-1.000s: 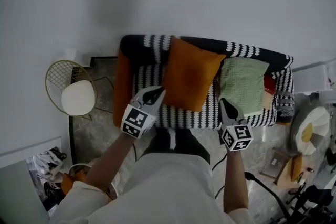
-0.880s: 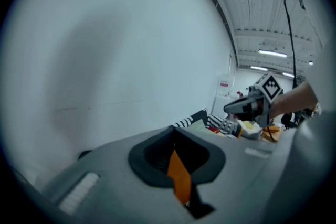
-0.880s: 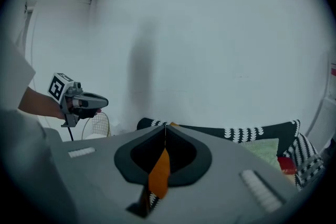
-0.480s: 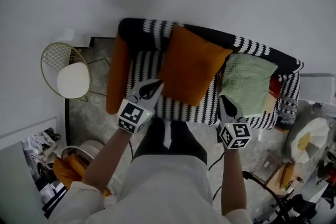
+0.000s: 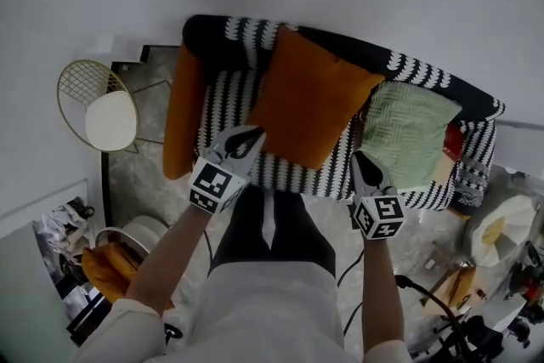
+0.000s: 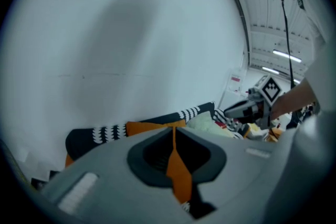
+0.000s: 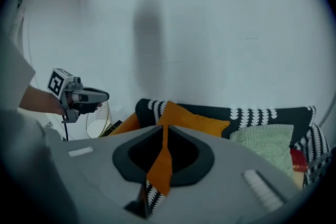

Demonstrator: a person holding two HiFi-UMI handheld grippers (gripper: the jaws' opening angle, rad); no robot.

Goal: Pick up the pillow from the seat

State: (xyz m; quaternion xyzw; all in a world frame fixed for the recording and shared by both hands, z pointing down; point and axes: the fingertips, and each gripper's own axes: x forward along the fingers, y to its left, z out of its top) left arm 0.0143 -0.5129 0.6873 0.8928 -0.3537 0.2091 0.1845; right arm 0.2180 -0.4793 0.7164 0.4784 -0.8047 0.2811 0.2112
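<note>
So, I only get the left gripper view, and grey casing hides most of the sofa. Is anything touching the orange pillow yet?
Observer: No. In the head view the left gripper and the right gripper both hang near the front edge of the sofa, apart from the orange pillow.
Operator: Is the right one open?
Observer: Shut. Its own view shows only a thin slit, with nothing in it.
Operator: And what is off to the sofa's left?
Observer: A round wire stool with a white seat, standing on the floor.
</note>
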